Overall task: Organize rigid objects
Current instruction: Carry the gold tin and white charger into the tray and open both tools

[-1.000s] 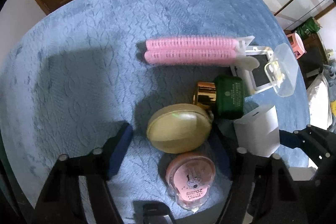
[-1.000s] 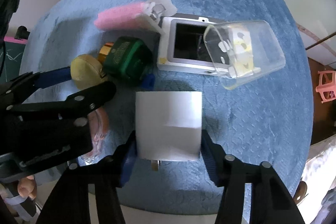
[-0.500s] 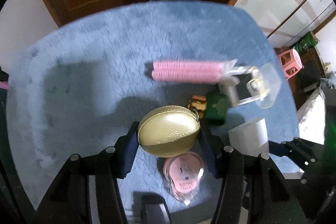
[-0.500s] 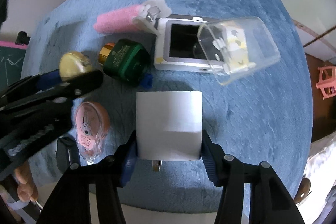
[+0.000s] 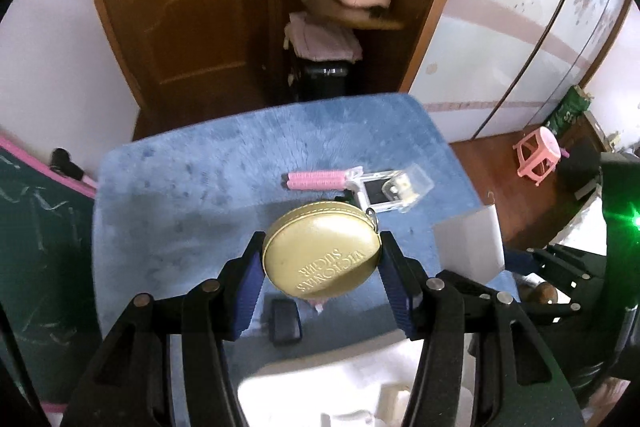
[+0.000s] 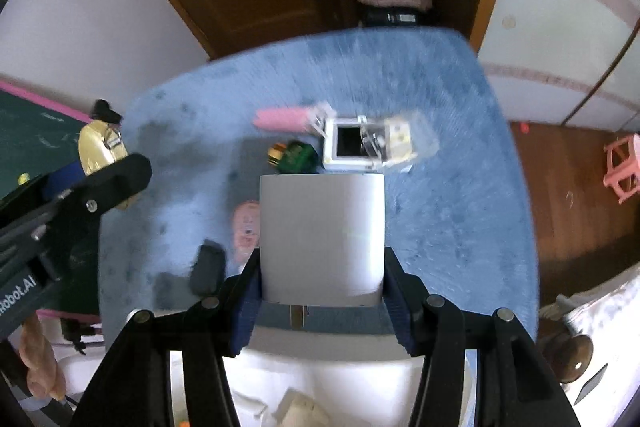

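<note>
My left gripper (image 5: 322, 259) is shut on a round gold zip case (image 5: 320, 251) and holds it well above the blue mat (image 5: 180, 219). The same case (image 6: 98, 147) shows at the left of the right wrist view, in the left gripper's black fingers (image 6: 116, 183). My right gripper (image 6: 322, 275) is shut on a white plug adapter (image 6: 322, 235), also lifted off the mat (image 6: 460, 207); its metal pin pokes out below. The adapter (image 5: 470, 247) appears at the right of the left wrist view.
On the mat lie a pink hair roller clip (image 5: 316, 181), a white framed mirror (image 6: 346, 145) with a clear plastic box (image 6: 400, 139) on it, a green gold-capped bottle (image 6: 294, 157), a pink round pack (image 6: 246, 229) and a small black item (image 6: 206, 267). A white bin (image 6: 320, 379) sits below.
The left gripper closed on the gold case and lifted it off the mat. The right gripper rose with the white adapter. Both views now show the mat from much higher.
</note>
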The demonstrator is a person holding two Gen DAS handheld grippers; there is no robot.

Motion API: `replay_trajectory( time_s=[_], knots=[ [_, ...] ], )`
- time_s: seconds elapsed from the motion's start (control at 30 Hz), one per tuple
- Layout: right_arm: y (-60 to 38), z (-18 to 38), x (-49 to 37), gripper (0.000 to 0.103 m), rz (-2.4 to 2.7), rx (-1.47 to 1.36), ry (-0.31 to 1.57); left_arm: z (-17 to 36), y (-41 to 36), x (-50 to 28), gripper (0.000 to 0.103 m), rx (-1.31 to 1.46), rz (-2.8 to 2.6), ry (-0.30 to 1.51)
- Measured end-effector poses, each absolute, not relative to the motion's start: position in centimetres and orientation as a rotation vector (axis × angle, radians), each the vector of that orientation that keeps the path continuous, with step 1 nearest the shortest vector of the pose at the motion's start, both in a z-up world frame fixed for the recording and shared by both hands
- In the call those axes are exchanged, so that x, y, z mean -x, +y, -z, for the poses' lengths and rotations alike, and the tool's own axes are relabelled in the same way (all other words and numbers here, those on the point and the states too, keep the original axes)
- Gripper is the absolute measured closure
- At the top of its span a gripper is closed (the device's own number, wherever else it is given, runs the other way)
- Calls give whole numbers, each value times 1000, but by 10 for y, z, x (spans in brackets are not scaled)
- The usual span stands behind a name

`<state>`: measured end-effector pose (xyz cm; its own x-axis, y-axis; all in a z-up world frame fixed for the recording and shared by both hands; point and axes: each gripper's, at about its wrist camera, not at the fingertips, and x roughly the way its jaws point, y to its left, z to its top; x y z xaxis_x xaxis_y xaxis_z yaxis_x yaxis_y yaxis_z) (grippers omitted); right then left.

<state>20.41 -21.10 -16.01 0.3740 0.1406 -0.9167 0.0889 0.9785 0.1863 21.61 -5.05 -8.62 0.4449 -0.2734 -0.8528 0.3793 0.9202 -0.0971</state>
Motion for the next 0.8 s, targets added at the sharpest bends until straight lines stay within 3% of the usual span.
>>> replay_trajectory(
  time_s=[0.33,0.8],
  knots=[
    [-200,75,-123,47,-91,-160,1033,28,-36,-151,45,-89,336,934],
    [-181,58,-41,47,-133,-87,970,40,-13,-77,45,-68,214,919]
  ],
)
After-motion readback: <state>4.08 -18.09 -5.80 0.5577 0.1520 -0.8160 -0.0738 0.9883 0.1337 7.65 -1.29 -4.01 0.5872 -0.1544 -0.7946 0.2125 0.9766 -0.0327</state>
